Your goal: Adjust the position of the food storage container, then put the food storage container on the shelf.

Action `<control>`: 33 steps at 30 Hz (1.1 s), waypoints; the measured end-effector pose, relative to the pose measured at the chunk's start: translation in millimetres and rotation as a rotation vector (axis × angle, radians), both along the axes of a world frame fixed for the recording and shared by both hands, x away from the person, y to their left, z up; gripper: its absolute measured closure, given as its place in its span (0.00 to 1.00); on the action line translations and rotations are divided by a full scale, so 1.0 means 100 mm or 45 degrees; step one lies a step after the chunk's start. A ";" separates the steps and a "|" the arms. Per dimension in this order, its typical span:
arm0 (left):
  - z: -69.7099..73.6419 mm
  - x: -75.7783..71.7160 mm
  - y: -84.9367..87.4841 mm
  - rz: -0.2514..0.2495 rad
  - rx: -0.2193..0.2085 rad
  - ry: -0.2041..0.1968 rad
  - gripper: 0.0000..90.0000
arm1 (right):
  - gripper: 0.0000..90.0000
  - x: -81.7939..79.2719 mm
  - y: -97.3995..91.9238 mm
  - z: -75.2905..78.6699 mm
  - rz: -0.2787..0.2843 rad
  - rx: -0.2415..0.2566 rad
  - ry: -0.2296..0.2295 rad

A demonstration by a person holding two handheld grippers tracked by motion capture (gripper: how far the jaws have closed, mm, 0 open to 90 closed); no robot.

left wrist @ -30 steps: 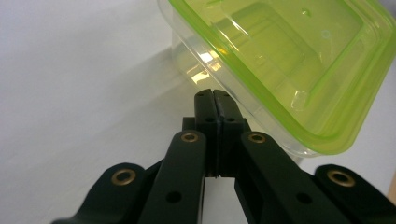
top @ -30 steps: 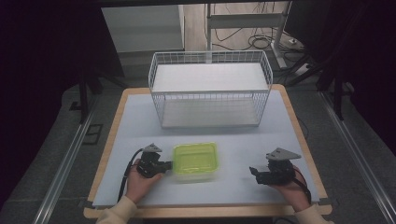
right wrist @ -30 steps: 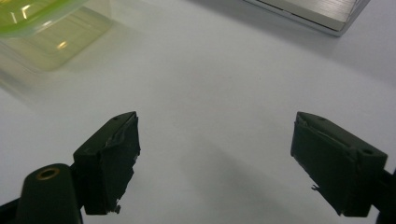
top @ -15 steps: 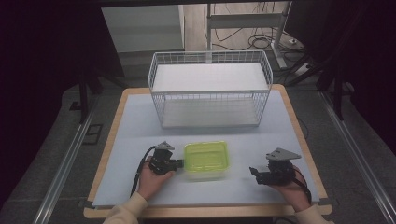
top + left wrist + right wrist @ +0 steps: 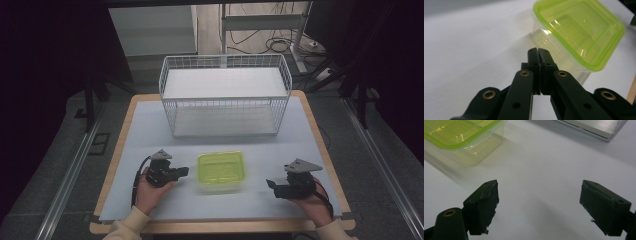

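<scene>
Far left on the worktop (image 5: pixel 150 130): left hand (image 5: pixel 150 192) wrapped round the left hand-held gripper (image 5: pixel 181 172), grey three-cornered plate on top, cable trailing back toward the sleeve. Jaws pressed together with nothing between them, plain in the left gripper view, tips (image 5: pixel 538 51) just beside the near wall of the container. Whether touching it, cannot tell.

Centre, near the front edge: clear plastic container (image 5: pixel 221 172) with a lime-green lid (image 5: pixel 580 30), lid seated on top, resting flat on the pale blue-white surface. No label, brand or readable writing on lid or walls; only a moulded rectangular step in the lid, seen through the green plastic.

Behind it, further back and centred: white wire basket (image 5: pixel 225 102), standing upright, well apart from the container. No tag or lettering legible on it.

Right: right hand (image 5: pixel 312 205) holding the right hand-held gripper (image 5: pixel 271 185), also with a grey plate on top. Jaws spread wide in the right gripper view (image 5: pixel 539 207), holding nothing, bare worktop between them, pointed toward the container but clearly apart from it. Corner of the container at upper left of that view, pale metal edge at upper right.

Wooden rim of the worktop visible along both sides and the front.
</scene>
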State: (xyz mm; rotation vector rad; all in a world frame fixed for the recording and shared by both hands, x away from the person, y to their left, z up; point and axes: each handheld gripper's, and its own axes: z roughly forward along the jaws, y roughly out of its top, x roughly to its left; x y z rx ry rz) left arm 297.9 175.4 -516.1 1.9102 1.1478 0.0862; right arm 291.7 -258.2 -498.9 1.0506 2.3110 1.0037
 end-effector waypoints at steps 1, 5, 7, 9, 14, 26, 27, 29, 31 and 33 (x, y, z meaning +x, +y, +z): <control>0.00 0.00 0.00 0.000 0.000 0.000 0.98 | 0.17 0.00 0.00 0.00 0.000 0.000 0.000; 0.08 -0.07 0.15 0.035 -0.023 -0.022 0.97 | 0.17 0.00 0.01 -0.01 0.003 -0.007 0.000; 0.11 -0.14 0.24 0.058 -0.032 -0.035 0.96 | 0.17 0.00 0.00 0.00 0.004 -0.005 -0.003; 0.13 -0.16 0.28 0.063 -0.032 -0.043 0.93 | 0.17 0.00 0.00 0.00 0.004 -0.004 -0.003; 0.17 -0.18 0.30 0.123 -0.004 -0.061 0.63 | 0.17 0.00 0.01 0.00 0.009 -0.005 -0.003; 0.19 -0.16 0.31 0.135 -0.048 -0.021 0.38 | 0.17 -0.01 0.02 0.01 0.044 0.023 -0.007; 0.19 -0.16 0.31 0.126 -0.047 -0.016 0.38 | 0.17 -0.01 0.02 0.01 0.057 0.031 -0.009; 0.18 -0.16 0.30 0.118 -0.045 -0.001 0.37 | 0.17 -0.02 0.04 0.01 0.067 0.056 -0.015; 0.18 -0.16 0.29 0.115 -0.054 0.008 0.37 | 0.18 -0.02 0.05 0.02 0.068 0.075 -0.008; 0.18 -0.16 0.27 0.118 -0.047 0.019 0.38 | 0.21 -0.01 0.07 0.04 0.083 0.121 0.004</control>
